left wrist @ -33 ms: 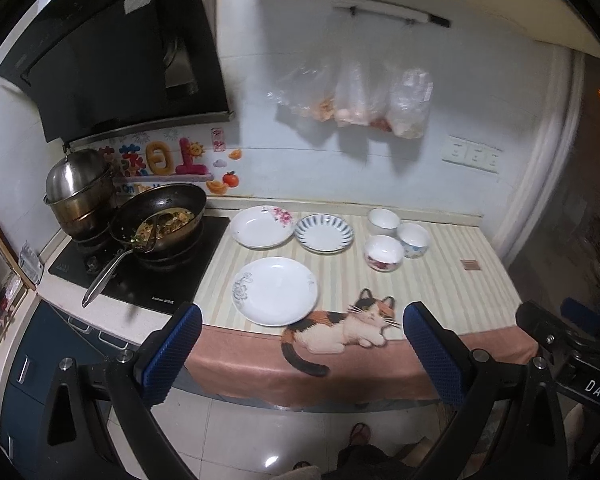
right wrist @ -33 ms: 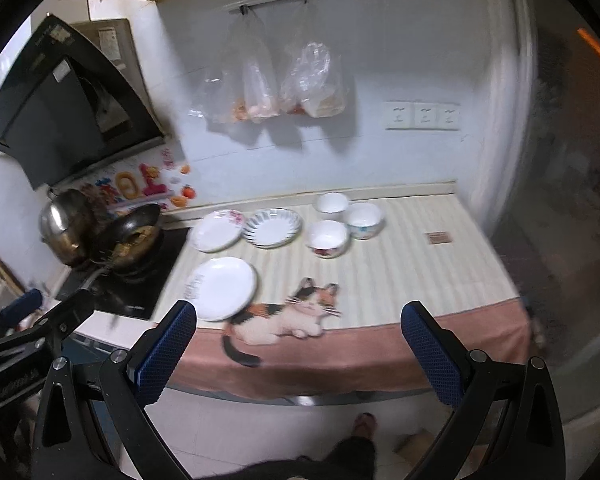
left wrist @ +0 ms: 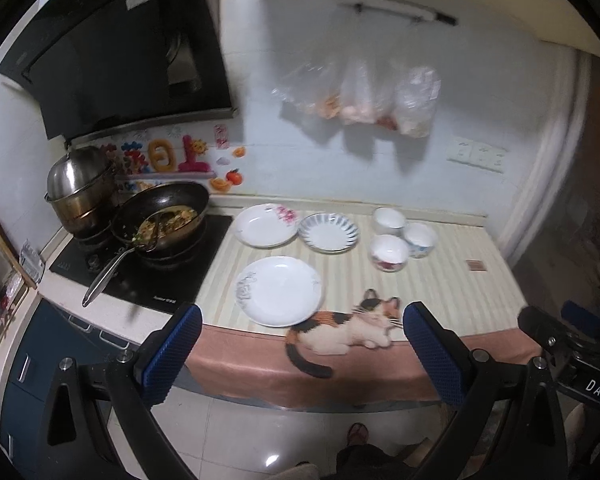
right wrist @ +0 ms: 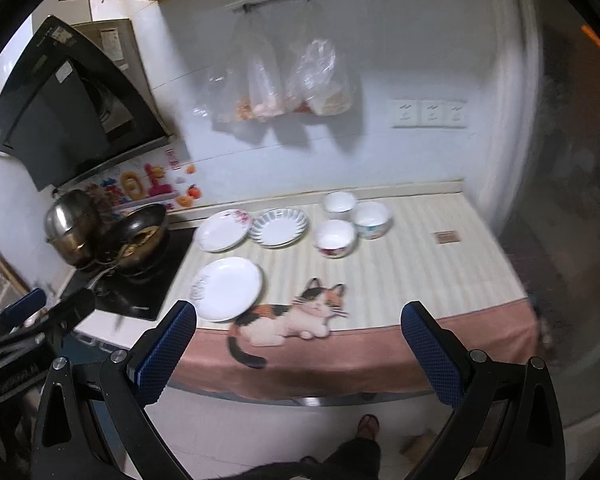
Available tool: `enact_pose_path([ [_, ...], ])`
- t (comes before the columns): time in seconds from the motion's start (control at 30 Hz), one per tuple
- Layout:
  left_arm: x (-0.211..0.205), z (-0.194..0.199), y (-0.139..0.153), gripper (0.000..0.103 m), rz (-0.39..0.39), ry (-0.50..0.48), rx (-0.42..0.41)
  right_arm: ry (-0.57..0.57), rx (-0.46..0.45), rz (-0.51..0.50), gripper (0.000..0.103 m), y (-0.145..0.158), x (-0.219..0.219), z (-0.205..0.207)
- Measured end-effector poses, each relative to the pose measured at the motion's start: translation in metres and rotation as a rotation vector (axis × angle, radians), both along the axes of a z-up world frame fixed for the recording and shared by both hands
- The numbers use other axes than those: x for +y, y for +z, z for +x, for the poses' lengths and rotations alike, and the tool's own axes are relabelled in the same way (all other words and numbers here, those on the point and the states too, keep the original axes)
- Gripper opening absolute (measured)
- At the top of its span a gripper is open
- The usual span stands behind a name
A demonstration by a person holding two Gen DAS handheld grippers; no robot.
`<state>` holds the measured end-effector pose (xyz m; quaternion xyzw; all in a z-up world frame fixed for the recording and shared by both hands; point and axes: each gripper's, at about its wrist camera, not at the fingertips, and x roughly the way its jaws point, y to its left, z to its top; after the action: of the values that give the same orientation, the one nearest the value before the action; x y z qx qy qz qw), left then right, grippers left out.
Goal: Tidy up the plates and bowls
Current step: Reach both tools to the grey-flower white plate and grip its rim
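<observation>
Both the left claw (left wrist: 302,354) and right claw (right wrist: 298,350) hang spread wide and empty, short of the bench (left wrist: 440,292). On it, three plates (left wrist: 279,290) sit left, three bowls (left wrist: 389,253) far right.

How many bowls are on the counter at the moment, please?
3, clustered toward the right of the striped mat: a white bowl at the back, a blue-patterned bowl right of it, and a red-patterned bowl nearest the front. None appears hidden.

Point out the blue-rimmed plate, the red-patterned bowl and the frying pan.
blue-rimmed plate (left wrist: 329,233), left wrist view, white centre.
red-patterned bowl (left wrist: 389,251), left wrist view, inside.
frying pan (right wrist: 134,236), right wrist view, near outer wall.
</observation>
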<state>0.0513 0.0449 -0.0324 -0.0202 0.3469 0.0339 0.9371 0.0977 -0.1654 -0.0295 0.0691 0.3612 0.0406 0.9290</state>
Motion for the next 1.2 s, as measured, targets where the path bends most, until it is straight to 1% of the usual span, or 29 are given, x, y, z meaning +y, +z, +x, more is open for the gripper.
enact_pose_path([
  [0.07, 0.006, 0.014, -0.010, 0.103, 0.025, 0.035, 0.018, 0.018, 0.069, 0.016, 0.103, -0.022, 0.001, 0.029],
  [0.1, 0.016, 0.034, -0.021, 0.103, 0.048, 0.063, 0.035, 0.031, 0.101, 0.036, 0.103, -0.033, 0.001, 0.042],
  [0.13, 0.022, 0.049, -0.031, 0.103, 0.064, 0.089, 0.056, 0.048, 0.143, 0.063, 0.103, -0.048, 0.001, 0.060],
  [0.17, 0.026, 0.059, -0.040, 0.103, 0.073, 0.105, 0.076, 0.060, 0.164, 0.076, 0.103, -0.058, 0.001, 0.072],
  [0.27, 0.052, 0.105, -0.078, 0.103, 0.062, 0.148, 0.161, 0.113, 0.238, 0.093, 0.103, -0.105, 0.012, 0.126],
  [0.33, 0.071, 0.140, -0.106, 0.103, 0.053, 0.161, 0.230, 0.147, 0.289, 0.098, 0.103, -0.142, 0.022, 0.171],
  [0.4, 0.086, 0.172, -0.135, 0.103, 0.051, 0.174, 0.298, 0.190, 0.348, 0.126, 0.103, -0.181, 0.033, 0.214],
  [0.53, 0.115, 0.230, -0.197, 0.101, -0.011, 0.169, 0.433, 0.246, 0.441, 0.137, 0.103, -0.255, 0.064, 0.294],
  [0.57, 0.121, 0.242, -0.212, 0.099, -0.026, 0.163, 0.464, 0.260, 0.472, 0.141, 0.101, -0.277, 0.074, 0.316],
  [0.63, 0.130, 0.263, -0.240, 0.087, -0.054, 0.151, 0.522, 0.273, 0.516, 0.153, 0.100, -0.305, 0.084, 0.344],
  [0.7, 0.139, 0.282, -0.268, 0.080, -0.088, 0.148, 0.583, 0.288, 0.566, 0.179, 0.094, -0.334, 0.098, 0.373],
  [0.73, 0.142, 0.289, -0.279, 0.073, -0.108, 0.143, 0.603, 0.297, 0.584, 0.191, 0.091, -0.342, 0.104, 0.382],
  [0.77, 0.144, 0.295, -0.289, 0.071, -0.124, 0.136, 0.617, 0.307, 0.606, 0.191, 0.088, -0.356, 0.111, 0.395],
  [0.87, 0.148, 0.309, -0.313, 0.070, -0.143, 0.129, 0.664, 0.334, 0.638, 0.188, 0.080, -0.370, 0.128, 0.409],
  [0.93, 0.152, 0.314, -0.324, 0.068, -0.168, 0.126, 0.686, 0.349, 0.662, 0.183, 0.076, -0.380, 0.139, 0.418],
  [0.97, 0.153, 0.316, -0.328, 0.067, -0.184, 0.121, 0.694, 0.360, 0.676, 0.182, 0.072, -0.385, 0.145, 0.422],
  [1.0, 0.154, 0.317, -0.332, 0.062, -0.194, 0.119, 0.702, 0.369, 0.685, 0.179, 0.068, -0.389, 0.148, 0.424],
  [1.03, 0.154, 0.318, -0.334, 0.058, -0.203, 0.114, 0.710, 0.378, 0.691, 0.176, 0.067, -0.392, 0.151, 0.424],
  [1.07, 0.154, 0.320, -0.337, 0.057, -0.215, 0.106, 0.716, 0.389, 0.674, 0.166, 0.065, -0.391, 0.155, 0.425],
  [1.1, 0.153, 0.322, -0.339, 0.055, -0.227, 0.100, 0.719, 0.369, 0.656, 0.162, 0.057, -0.390, 0.158, 0.425],
  [1.17, 0.150, 0.324, -0.337, 0.050, -0.233, 0.085, 0.700, 0.394, 0.676, 0.167, 0.047, -0.391, 0.163, 0.426],
  [1.2, 0.148, 0.325, -0.337, 0.048, -0.228, 0.084, 0.703, 0.402, 0.666, 0.164, 0.042, -0.391, 0.165, 0.427],
])
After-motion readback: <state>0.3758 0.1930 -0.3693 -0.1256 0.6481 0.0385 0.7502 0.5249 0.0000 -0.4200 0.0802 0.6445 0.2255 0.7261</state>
